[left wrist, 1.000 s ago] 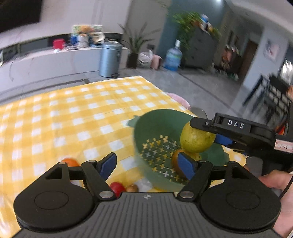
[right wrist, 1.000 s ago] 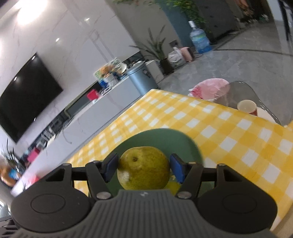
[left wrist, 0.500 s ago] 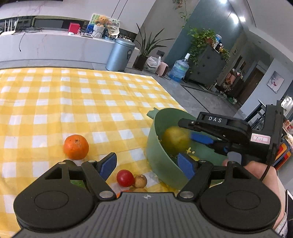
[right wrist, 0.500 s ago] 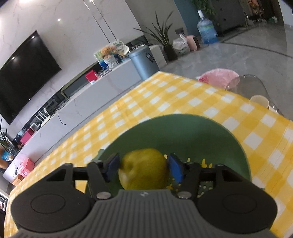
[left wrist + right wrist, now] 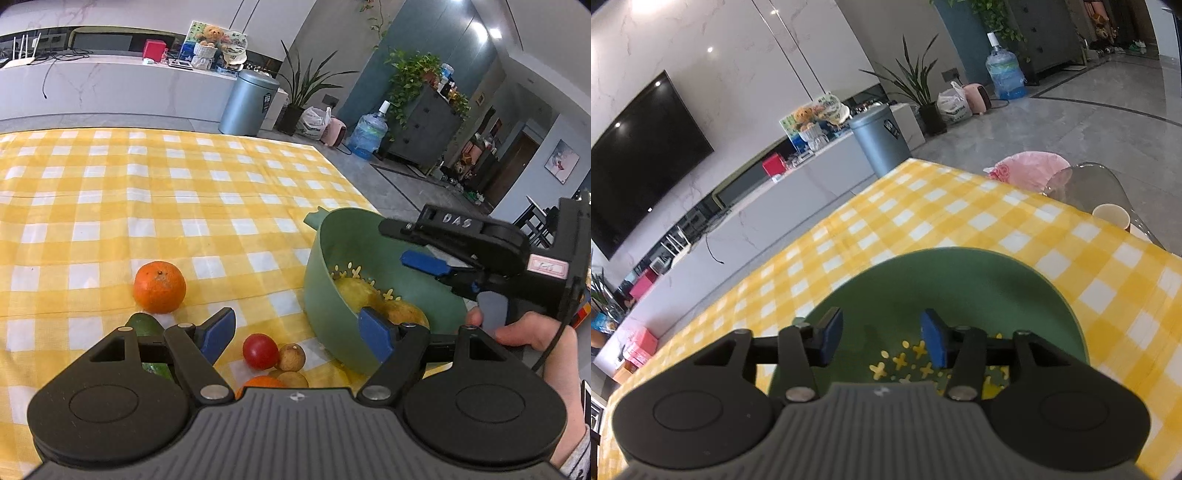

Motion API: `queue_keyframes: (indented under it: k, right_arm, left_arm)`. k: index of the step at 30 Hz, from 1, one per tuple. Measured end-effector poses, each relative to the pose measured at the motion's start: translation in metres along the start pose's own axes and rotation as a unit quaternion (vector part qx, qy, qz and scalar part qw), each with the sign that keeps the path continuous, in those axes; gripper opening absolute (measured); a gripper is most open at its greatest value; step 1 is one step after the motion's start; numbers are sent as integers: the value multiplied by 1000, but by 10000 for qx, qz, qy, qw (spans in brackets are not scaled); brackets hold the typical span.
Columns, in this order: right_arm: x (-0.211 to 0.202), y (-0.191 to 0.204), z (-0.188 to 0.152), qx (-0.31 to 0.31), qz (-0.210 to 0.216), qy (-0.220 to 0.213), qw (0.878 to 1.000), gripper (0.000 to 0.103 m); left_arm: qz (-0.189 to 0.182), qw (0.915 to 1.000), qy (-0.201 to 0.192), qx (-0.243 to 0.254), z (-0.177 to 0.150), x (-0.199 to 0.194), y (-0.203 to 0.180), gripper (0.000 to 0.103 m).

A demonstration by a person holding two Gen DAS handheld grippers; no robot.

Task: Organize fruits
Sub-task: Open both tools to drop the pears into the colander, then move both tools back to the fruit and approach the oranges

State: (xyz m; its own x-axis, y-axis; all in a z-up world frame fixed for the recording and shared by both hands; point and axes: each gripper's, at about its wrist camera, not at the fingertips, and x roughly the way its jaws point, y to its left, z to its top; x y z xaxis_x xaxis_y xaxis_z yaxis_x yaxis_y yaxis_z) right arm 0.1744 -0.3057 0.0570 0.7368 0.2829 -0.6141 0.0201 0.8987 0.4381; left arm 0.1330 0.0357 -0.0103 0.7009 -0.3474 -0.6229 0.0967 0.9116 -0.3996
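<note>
A green colander (image 5: pixel 325 280) stands on the yellow checked cloth and holds two yellow-green pears (image 5: pixel 358 291). Above it hovers my right gripper (image 5: pixel 402 245); its jaws are opening and nothing is between them. The right wrist view shows the right gripper (image 5: pixel 882 338) over the colander's green wall (image 5: pixel 960 280). My left gripper (image 5: pixel 297 332) is open and empty, low over loose fruit: a red tomato (image 5: pixel 260 350), two brown longans (image 5: pixel 291 357), an orange (image 5: pixel 159 287) and a green fruit (image 5: pixel 144 326) partly behind the left finger.
A second orange fruit (image 5: pixel 258 382) peeks out under the left gripper's body. A paper cup (image 5: pixel 1110 218) stands past the table's right corner. The cloth (image 5: pixel 147 206) stretches far to the left and back. A person's hand (image 5: pixel 524 332) grips the right handle.
The pear that sat between the right gripper's fingers now lies in the colander, and those jaws are empty. The left gripper has swung left and lower, bringing the loose fruit into view.
</note>
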Motion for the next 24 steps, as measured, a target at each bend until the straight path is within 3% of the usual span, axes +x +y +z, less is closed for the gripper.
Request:
queue_keyframes:
  k: [2,4,6,10,19,24]
  right_arm:
    - [-4,0,1,3,79,-81,9999,53]
    - [-8,1,1,25,139,-149,9998,62]
    - [-10,2,2,26,191,-178,9997,62]
    - [-12,6,0,-66,292,-111,9995,64]
    - [-24,23,-11,-401,489,-30,9980,76]
    - [-43,37,-20,-448,813,-15,9957,76]
  left_arm:
    - [1,10000,-5,4,0,0,-1,89]
    - [-3,10000,3,-14,0,0,-1,89]
    - [36,10000,45,-68,0,0,0,89]
    - [445,9989,94,-127,0,-5,-5,86]
    - [873,9961,51,-97,-1,-35,-10,86]
    - [1228,9923,0,-140,0,-62,-8,86]
